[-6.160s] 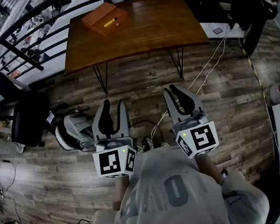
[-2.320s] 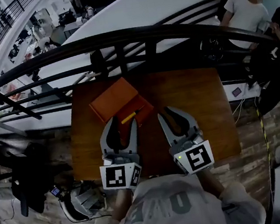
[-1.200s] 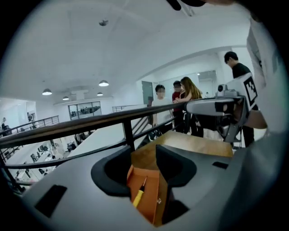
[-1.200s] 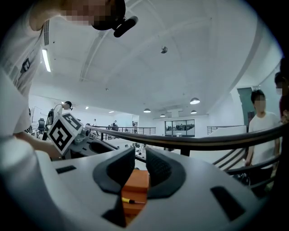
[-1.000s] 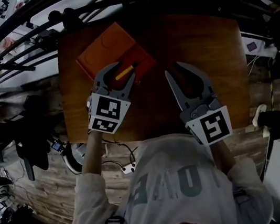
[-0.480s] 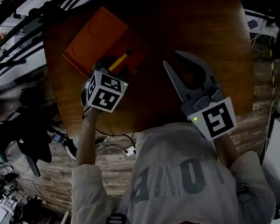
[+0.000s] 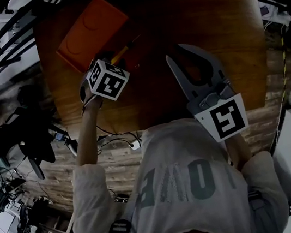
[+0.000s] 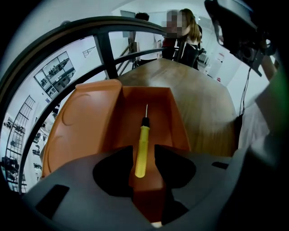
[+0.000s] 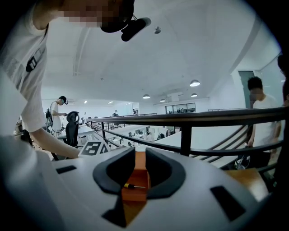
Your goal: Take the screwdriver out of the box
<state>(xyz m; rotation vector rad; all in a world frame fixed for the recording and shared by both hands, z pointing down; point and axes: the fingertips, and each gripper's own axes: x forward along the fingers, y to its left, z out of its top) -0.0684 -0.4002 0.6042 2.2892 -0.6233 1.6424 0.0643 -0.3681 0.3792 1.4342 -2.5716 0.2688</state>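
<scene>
A: Left tongs (image 8: 143, 154)?
B: Closing around the screwdriver (image 8: 142, 140) handle (pads not pressing yet). It lies flat in the open orange box (image 8: 90, 131) on the table (image 7: 200, 15).
A: Right tongs (image 9: 140, 158)?
B: Released, empty, above the table.

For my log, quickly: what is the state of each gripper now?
Left gripper: closing, screwdriver between jaws, not gripped yet.
Right gripper: open, empty.

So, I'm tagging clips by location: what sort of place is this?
Likely an open-plan office or lab, seen from a mezzanine. A black railing overlooks rows of desks with people working at them, under recessed ceiling lights.
</scene>
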